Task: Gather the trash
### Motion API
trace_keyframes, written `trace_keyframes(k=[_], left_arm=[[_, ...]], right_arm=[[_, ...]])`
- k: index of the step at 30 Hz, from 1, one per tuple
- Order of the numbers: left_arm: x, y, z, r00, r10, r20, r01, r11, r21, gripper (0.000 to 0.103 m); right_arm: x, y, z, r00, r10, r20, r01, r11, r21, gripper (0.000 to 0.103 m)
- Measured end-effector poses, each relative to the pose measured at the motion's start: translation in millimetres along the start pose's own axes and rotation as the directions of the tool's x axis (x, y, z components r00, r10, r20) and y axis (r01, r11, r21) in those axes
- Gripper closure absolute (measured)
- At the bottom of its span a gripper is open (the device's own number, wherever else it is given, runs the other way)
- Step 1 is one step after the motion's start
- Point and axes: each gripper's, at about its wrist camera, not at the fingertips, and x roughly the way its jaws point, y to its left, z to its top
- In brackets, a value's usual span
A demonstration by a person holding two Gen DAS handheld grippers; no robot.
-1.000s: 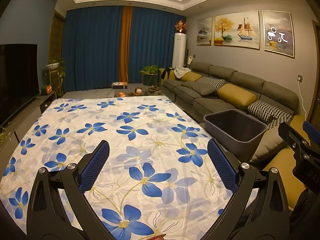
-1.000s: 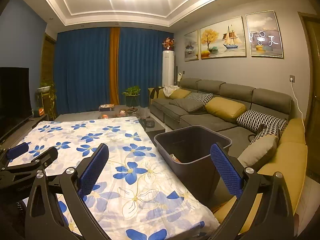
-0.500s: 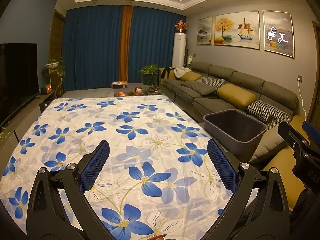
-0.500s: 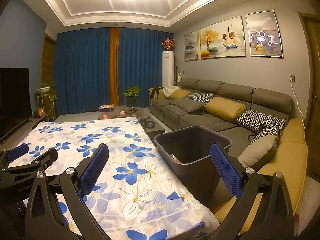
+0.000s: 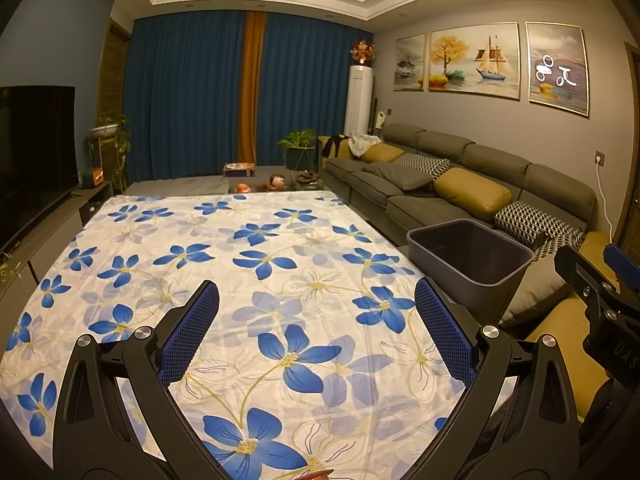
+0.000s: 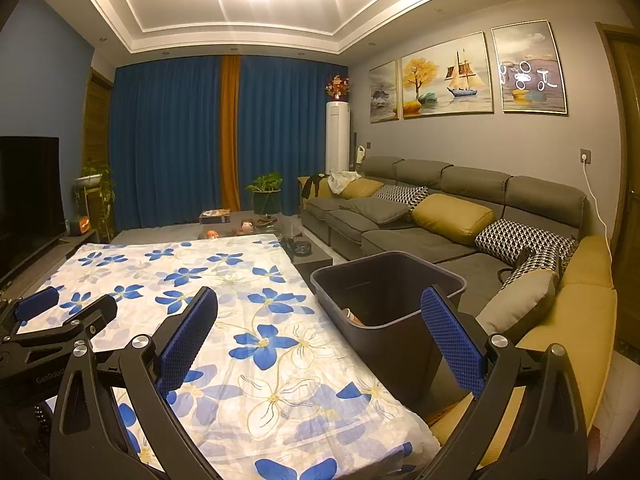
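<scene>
A dark grey trash bin [image 6: 386, 304] stands on the floor by the right edge of the table covered with a white cloth with blue flowers [image 6: 240, 292]. Some trash [image 6: 352, 316] lies at the bin's bottom. My right gripper [image 6: 320, 320] is open above the table's right edge, empty, with the bin just beyond its right finger. My left gripper [image 5: 316, 316] is open and empty over the flowered cloth [image 5: 240, 264], and the bin [image 5: 472, 256] sits to its right. A small red thing [image 5: 316, 474] shows at the bottom edge of the left wrist view.
A grey sofa [image 6: 460, 216] with yellow and patterned cushions runs along the right wall behind the bin. A television [image 5: 32, 152] on a low cabinet lines the left. Potted plants [image 5: 298, 152], small floor items and blue curtains [image 5: 192, 96] lie beyond the table.
</scene>
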Motion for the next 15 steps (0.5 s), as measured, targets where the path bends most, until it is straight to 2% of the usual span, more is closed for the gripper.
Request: trace_keyframes(k=[15], left_arm=[[-0.4, -0.5, 0.7, 1.000, -0.001, 0.003, 0.001, 1.000, 0.000, 0.006]], right_arm=[[-0.2, 0.4, -0.2, 1.000, 0.002, -0.001, -0.002, 1.000, 0.001, 0.005]])
